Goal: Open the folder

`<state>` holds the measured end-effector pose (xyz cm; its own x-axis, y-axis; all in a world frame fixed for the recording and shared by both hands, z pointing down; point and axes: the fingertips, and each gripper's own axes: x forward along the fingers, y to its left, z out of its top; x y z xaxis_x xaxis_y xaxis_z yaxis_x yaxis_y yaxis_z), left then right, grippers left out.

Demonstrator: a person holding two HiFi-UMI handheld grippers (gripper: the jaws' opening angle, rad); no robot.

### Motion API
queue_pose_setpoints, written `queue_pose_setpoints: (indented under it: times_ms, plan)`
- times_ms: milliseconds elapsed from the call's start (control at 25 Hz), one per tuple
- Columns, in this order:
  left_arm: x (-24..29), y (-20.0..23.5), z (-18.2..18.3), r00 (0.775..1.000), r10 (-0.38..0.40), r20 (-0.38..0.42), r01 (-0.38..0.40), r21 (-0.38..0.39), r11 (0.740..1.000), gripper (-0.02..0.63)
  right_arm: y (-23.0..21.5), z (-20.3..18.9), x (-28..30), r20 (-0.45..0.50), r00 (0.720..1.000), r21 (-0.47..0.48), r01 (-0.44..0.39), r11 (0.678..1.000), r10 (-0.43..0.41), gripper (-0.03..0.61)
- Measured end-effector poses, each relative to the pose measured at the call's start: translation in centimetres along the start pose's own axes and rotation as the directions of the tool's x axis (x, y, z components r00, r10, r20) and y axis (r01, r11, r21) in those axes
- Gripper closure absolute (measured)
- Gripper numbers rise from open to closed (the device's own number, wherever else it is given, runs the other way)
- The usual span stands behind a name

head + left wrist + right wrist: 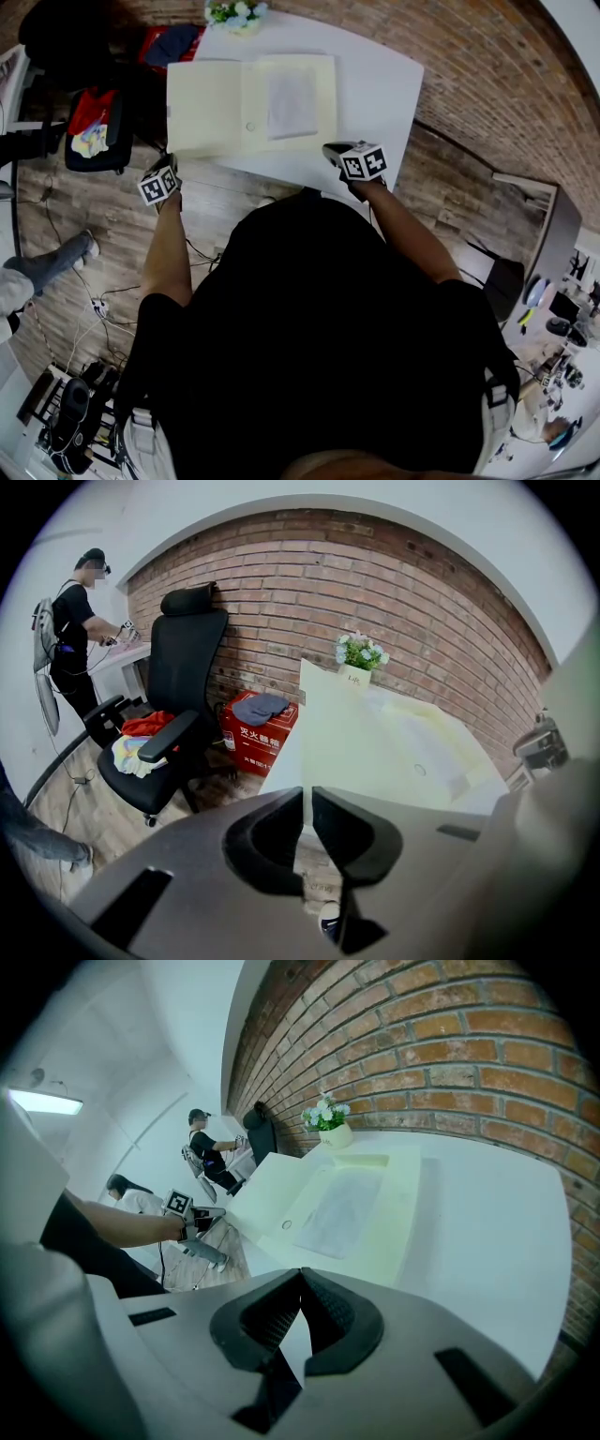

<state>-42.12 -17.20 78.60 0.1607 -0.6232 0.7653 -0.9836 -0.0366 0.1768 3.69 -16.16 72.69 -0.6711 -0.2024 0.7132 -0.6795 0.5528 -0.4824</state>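
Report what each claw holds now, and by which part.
Nothing is held. The left claw and the right claw both stand empty, short of the opened pale yellow paper folder.

Matt cream paper folder [211,108], smooth white table [375,84], rough red brick wall [375,583], wood-plank floor [103,216]

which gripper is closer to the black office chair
Left. The left gripper hangs off the table at its near-left corner, next to the black office chair; the right gripper is across the open folder from it.
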Motion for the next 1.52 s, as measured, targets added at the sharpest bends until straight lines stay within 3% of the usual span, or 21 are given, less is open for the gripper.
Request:
queue_pose_setpoints:
  times_ms: [480, 1000, 1240, 1520]
  plan:
    - [0.0, -0.8, -0.1, 0.998, -0.062, -0.010, 0.062, 0.026, 0.998, 0.554, 0.7, 0.4, 0.1, 0.007, 1.000, -0.004, -0.007, 1.000, 0.007, 0.553]
    - [-1.9, -1.3, 1.4, 0.993, -0.089, 0.074, 0.086, 0.043, 0.995, 0.510, 2.2, 0.4, 0.2, 0.020, 1.000, -0.017, -0.012, 1.000, 0.013, 0.552]
    - [-3.2, -1.7, 2.4, 0.979, -0.149, 0.137, 0.146, 0.034, 0.989, 0.449, 3.2, 0.1, 0.2, 0.028, 1.000, -0.020, -0.010, 1.000, 0.010, 0.552]
    - [-5.0, -3.4, 3.9, 0.953, -0.232, 0.194, 0.220, 0.079, 0.972, 0.445, 4.3, -0.3, 0.0, 0.036, 0.999, -0.021, -0.003, 1.000, 0.004, 0.552]
